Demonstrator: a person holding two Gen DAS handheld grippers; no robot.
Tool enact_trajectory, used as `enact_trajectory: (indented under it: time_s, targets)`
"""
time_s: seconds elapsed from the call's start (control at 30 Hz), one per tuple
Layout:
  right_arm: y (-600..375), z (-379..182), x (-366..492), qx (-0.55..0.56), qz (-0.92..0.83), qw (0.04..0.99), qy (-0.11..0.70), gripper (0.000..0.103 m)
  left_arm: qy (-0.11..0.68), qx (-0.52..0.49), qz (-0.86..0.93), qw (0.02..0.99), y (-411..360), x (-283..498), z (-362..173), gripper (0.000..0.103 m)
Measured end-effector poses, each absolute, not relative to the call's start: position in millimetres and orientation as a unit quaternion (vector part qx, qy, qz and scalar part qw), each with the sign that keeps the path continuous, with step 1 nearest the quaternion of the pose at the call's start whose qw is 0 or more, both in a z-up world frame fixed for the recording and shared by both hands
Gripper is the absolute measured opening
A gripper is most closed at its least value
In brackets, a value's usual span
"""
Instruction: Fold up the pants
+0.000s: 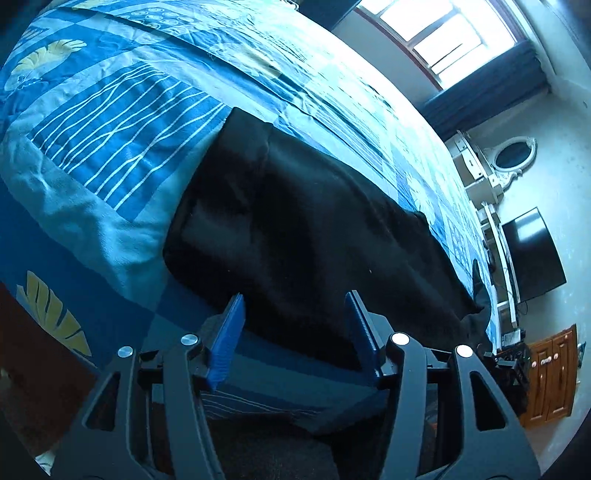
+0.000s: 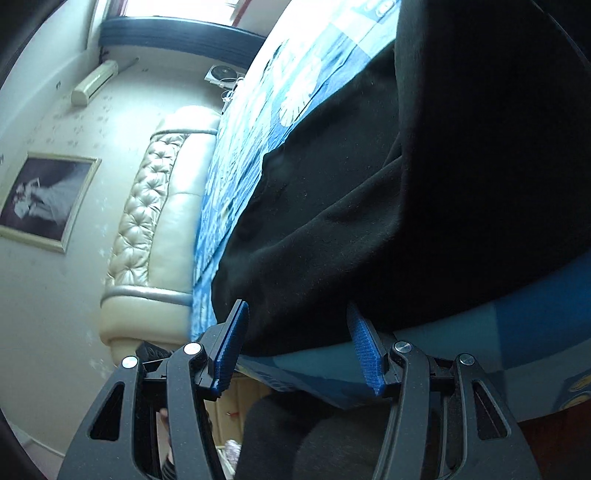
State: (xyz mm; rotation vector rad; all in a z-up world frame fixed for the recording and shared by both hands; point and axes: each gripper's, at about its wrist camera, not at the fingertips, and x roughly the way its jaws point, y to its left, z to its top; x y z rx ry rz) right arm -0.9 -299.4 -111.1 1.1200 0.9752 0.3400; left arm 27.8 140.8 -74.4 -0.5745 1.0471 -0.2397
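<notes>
Black pants (image 1: 314, 229) lie spread across a bed with a blue patterned cover (image 1: 122, 122). My left gripper (image 1: 295, 306) is open, its blue pads just at the near edge of the pants, holding nothing. In the right wrist view the pants (image 2: 369, 206) fill most of the frame and hang toward the bed's edge. My right gripper (image 2: 297, 314) is open, its blue fingers on either side of the pants' near edge, the cloth between them but not pinched.
A padded cream headboard (image 2: 155, 206), a framed picture (image 2: 44, 199) and an air conditioner (image 2: 94, 83) show on the wall. A window (image 1: 443, 33), a white dresser with mirror (image 1: 491, 170), a dark TV (image 1: 532, 254) and a wooden cabinet (image 1: 550, 376) stand beyond the bed.
</notes>
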Motion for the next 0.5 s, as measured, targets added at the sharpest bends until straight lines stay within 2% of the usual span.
enact_trajectory:
  time_s: [0.33,0.37,0.43,0.47,0.5]
  targets:
    - [-301.5,-113.4,-0.2,0.52,0.137,0.719,0.44,0.056,0.491,-0.308,-0.099,0.809,149.1,35.0,-80.2,0.057]
    - [-301.9,-113.1,-2.3,0.524,0.135,0.717,0.44,0.056,0.492,-0.315,-0.094,0.806,150.4,34.6,-80.7,0.056]
    - [-302.7,-114.2,-2.7,0.524,0.134,0.717,0.44,0.056,0.495,-0.31,-0.081,0.808,151.1,34.1,-81.7,0.044]
    - [-302.8,-115.4,-2.5,0.523,0.132,0.718,0.44,0.056,0.499,-0.304,-0.078,0.808,150.2,34.9,-83.0,0.043]
    - [-302.5,-116.6,-2.7,0.523,0.129,0.718,0.441,0.055,0.502,-0.299,-0.075,0.808,149.5,35.5,-83.9,0.037]
